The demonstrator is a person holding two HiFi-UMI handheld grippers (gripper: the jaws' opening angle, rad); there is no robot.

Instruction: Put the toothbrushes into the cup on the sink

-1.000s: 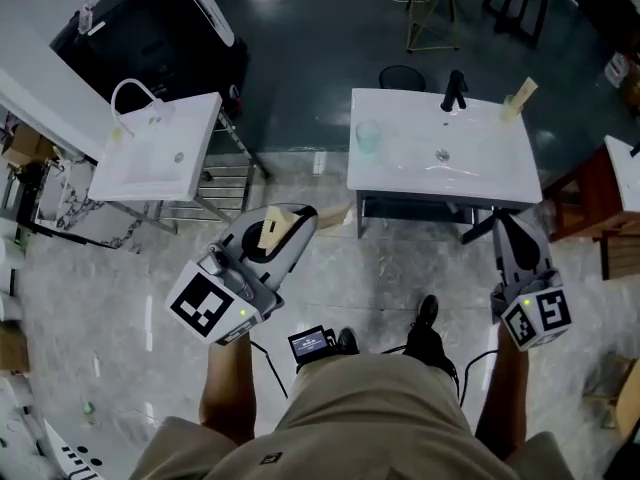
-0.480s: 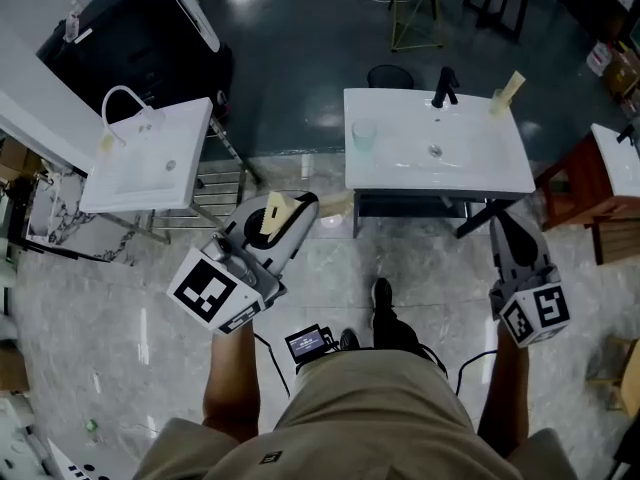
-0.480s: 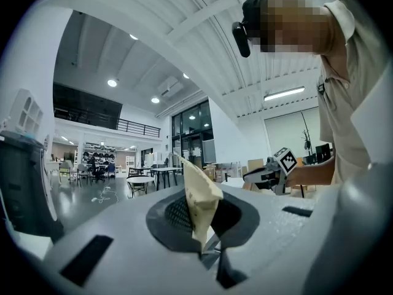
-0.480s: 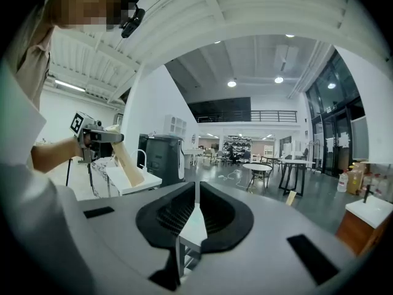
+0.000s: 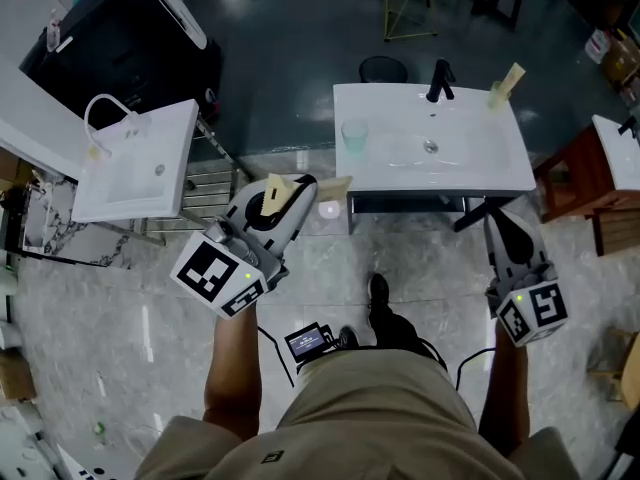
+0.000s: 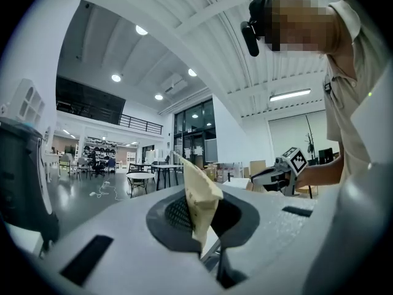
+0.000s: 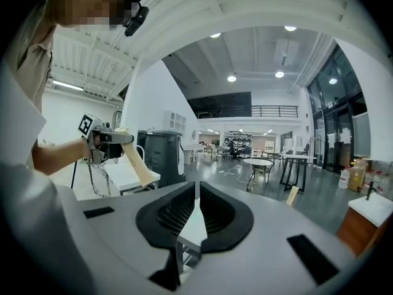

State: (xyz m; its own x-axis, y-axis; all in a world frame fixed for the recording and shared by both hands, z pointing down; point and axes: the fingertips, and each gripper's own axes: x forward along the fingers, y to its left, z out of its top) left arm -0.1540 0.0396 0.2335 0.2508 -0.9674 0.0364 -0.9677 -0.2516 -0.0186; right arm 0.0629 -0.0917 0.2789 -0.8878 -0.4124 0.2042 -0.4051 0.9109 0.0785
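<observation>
The left gripper (image 6: 206, 221) has its dark jaws pressed on a cream toothbrush packet (image 6: 199, 195), which stands up and leans to the left. To the right, a person's hand (image 6: 319, 174) holds the right gripper (image 6: 256, 178) level. Round tables (image 6: 140, 177) stand far behind, and a dark bin (image 6: 21, 183) is at the left edge.

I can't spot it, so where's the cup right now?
In the head view, the pale cup stands on the left end of the middle white sink, left of the black tap.
</observation>
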